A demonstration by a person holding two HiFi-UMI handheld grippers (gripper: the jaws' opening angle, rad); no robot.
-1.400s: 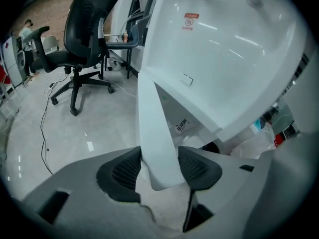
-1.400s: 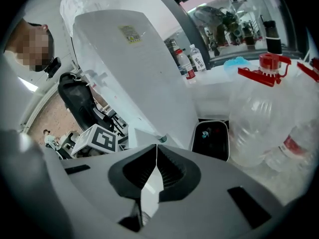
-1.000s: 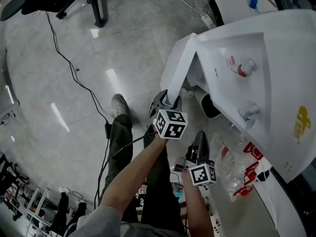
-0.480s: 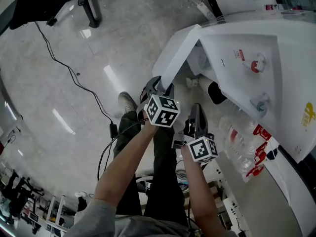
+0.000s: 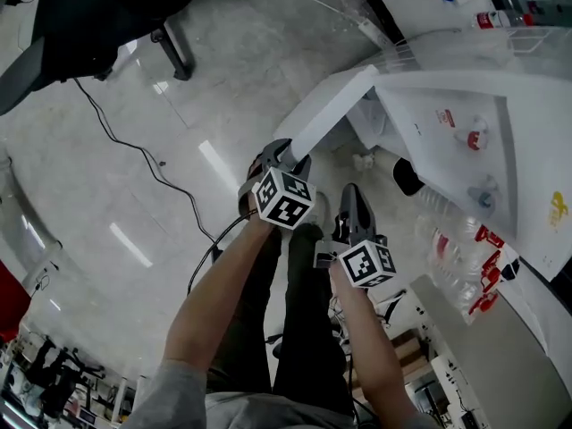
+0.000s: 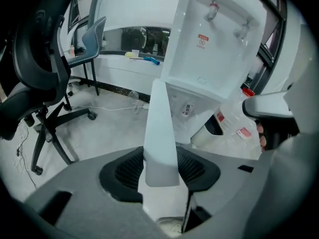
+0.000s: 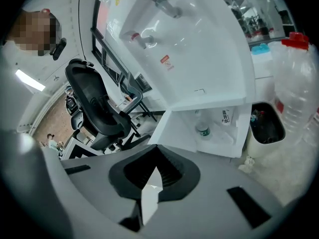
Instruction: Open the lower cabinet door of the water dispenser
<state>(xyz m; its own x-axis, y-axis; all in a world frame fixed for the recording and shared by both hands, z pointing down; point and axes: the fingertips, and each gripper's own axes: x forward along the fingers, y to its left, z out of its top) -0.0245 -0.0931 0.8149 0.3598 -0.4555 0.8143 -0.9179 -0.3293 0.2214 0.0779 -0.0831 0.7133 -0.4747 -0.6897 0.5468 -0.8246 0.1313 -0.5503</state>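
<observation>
The white water dispenser (image 5: 483,123) stands at the right, with a red tap (image 5: 474,137) and a blue tap (image 5: 487,195). Its lower cabinet door (image 5: 326,114) is swung well out from the body. My left gripper (image 5: 284,161) is shut on the door's free edge (image 6: 160,128), which runs between the dark pads (image 6: 202,168). The open cabinet (image 7: 219,126) holds a small bottle (image 7: 202,128). My right gripper (image 5: 353,206) hangs just right of the left one, shut with nothing in it, and points at the cabinet (image 7: 152,183).
A black office chair (image 5: 116,7) stands at the upper left and a black cable (image 5: 134,150) trails over the shiny floor. A dark bin (image 5: 407,177) and several clear red-capped bottles (image 5: 474,266) sit beside the dispenser. My legs are below the grippers.
The door has swung further away from the dispenser, drawn by my left gripper. My right gripper has moved up closer beside the left one.
</observation>
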